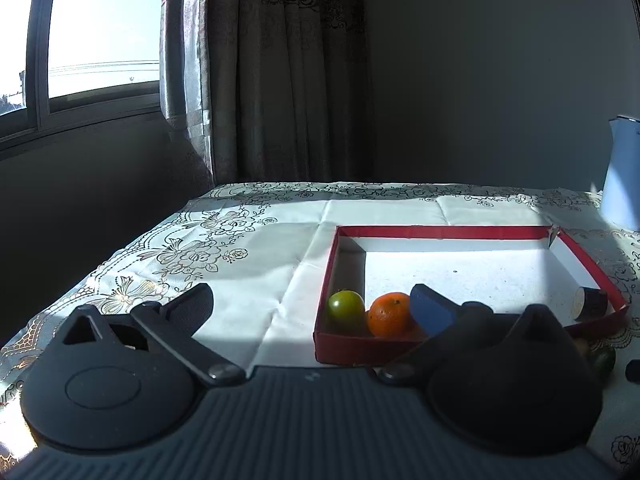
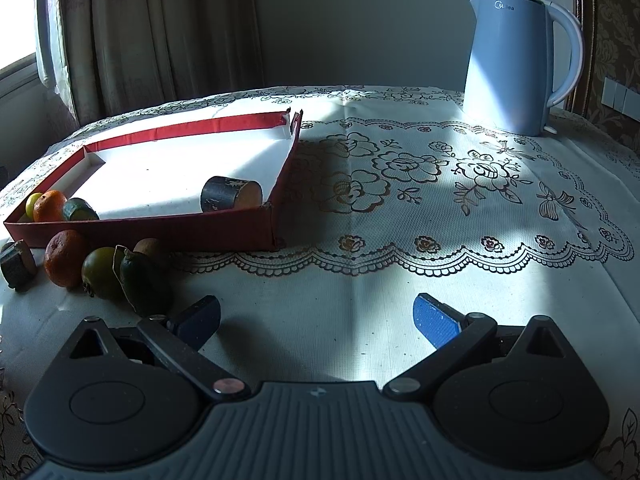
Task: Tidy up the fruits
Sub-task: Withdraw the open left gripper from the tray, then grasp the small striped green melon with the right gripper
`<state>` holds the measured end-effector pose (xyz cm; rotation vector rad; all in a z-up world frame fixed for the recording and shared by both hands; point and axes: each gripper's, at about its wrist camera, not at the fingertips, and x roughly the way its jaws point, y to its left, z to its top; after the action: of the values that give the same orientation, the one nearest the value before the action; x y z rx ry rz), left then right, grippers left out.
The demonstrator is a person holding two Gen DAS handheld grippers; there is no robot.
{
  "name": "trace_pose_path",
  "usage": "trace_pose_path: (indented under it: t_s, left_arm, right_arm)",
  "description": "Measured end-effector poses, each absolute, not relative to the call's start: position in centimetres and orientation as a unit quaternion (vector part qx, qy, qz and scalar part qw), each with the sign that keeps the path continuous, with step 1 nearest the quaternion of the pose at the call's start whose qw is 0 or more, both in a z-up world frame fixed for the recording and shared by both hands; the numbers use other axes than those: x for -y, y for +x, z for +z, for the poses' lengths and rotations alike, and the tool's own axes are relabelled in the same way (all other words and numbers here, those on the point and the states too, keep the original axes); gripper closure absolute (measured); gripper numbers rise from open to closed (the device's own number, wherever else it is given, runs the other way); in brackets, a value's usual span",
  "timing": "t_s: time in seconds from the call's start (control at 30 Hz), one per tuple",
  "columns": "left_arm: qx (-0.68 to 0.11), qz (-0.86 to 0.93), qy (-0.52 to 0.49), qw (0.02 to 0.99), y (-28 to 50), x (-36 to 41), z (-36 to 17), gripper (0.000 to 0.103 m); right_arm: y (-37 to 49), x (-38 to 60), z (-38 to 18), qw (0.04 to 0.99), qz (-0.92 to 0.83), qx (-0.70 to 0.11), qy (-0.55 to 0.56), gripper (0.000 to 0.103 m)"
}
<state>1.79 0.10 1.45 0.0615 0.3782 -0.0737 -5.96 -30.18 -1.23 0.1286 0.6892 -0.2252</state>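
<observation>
A shallow red box [image 1: 440, 231] [image 2: 160, 229] with a white floor lies on the table. In its near left corner sit a green fruit [image 1: 346, 307] [image 2: 33, 204] and an orange [image 1: 389, 314] [image 2: 49, 205]; a dark round piece [image 2: 80, 210] lies beside them and a dark log-like piece [image 1: 590, 303] [image 2: 230, 195] at its right end. Outside the box's front lie an orange [image 2: 64, 258], a green fruit [image 2: 100, 267], a dark green fruit [image 2: 142, 280], a brownish fruit [image 2: 148, 248] and a dark chunk [image 2: 16, 266]. My left gripper [image 1: 310, 308] is open and empty before the box. My right gripper [image 2: 316, 318] is open and empty.
A light blue electric kettle [image 2: 516, 64] [image 1: 624, 172] stands at the back right. A floral tablecloth [image 2: 400, 208] covers the table. A curtain [image 1: 280, 72] and a window [image 1: 96, 28] are behind the table's left side, where the table edge drops off.
</observation>
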Motion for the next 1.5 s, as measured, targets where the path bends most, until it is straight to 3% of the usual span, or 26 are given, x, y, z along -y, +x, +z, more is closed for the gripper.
trace_pose_path:
  t_s: [0.23, 0.47, 0.6, 0.67, 0.73, 0.8, 1.07, 1.23, 1.37, 1.5]
  left_arm:
    - [-0.193, 0.009, -0.004, 0.981, -1.0, -4.2, 0.1, 0.0]
    - [-0.211, 0.046, -0.014, 0.976, -0.2, -6.3, -1.6, 0.0]
    - [-0.231, 0.037, -0.036, 0.972, 0.2, -7.0, -2.1, 0.0]
    - [-0.241, 0.034, -0.044, 0.969, 0.5, -7.3, -2.2, 0.0]
    - [-0.251, 0.033, -0.054, 0.966, 0.8, -7.6, -2.4, 0.0]
    - [-0.257, 0.032, -0.06, 0.964, 0.9, -7.8, -2.5, 0.0]
    - [-0.258, 0.024, -0.065, 0.964, 0.9, -7.8, -2.5, 0.0]
    - [-0.259, 0.024, -0.07, 0.963, 1.0, -7.9, -2.5, 0.0]
    - [-0.259, 0.023, -0.069, 0.963, 1.0, -7.9, -2.5, 0.0]
    - [-0.26, 0.023, -0.069, 0.963, 1.0, -7.9, -2.5, 0.0]
  right_arm:
    - [-6.2, 30.6, -1.2, 0.936, -0.105, -0.328, 0.077, 0.0]
    - [-8.8, 28.7, 0.3, 0.969, -0.027, -0.239, 0.053, 0.0]
    - [-8.8, 26.8, 0.7, 0.971, 0.012, -0.235, 0.027, 0.001]
    - [-8.4, 25.9, 0.8, 0.97, 0.022, -0.24, 0.009, 0.01]
    - [-7.9, 25.4, 0.7, 0.967, 0.032, -0.252, 0.003, 0.032]
    - [-7.3, 25.0, 0.4, 0.963, 0.045, -0.267, 0.001, 0.043]
    - [-6.3, 23.9, 0.0, 0.959, 0.052, -0.279, -0.021, 0.043]
    - [-5.4, 23.6, -0.5, 0.954, 0.054, -0.294, -0.027, 0.06]
    - [-4.8, 23.6, -0.7, 0.951, 0.056, -0.302, -0.024, 0.061]
    - [-4.3, 23.6, -1.0, 0.947, 0.062, -0.314, -0.021, 0.072]
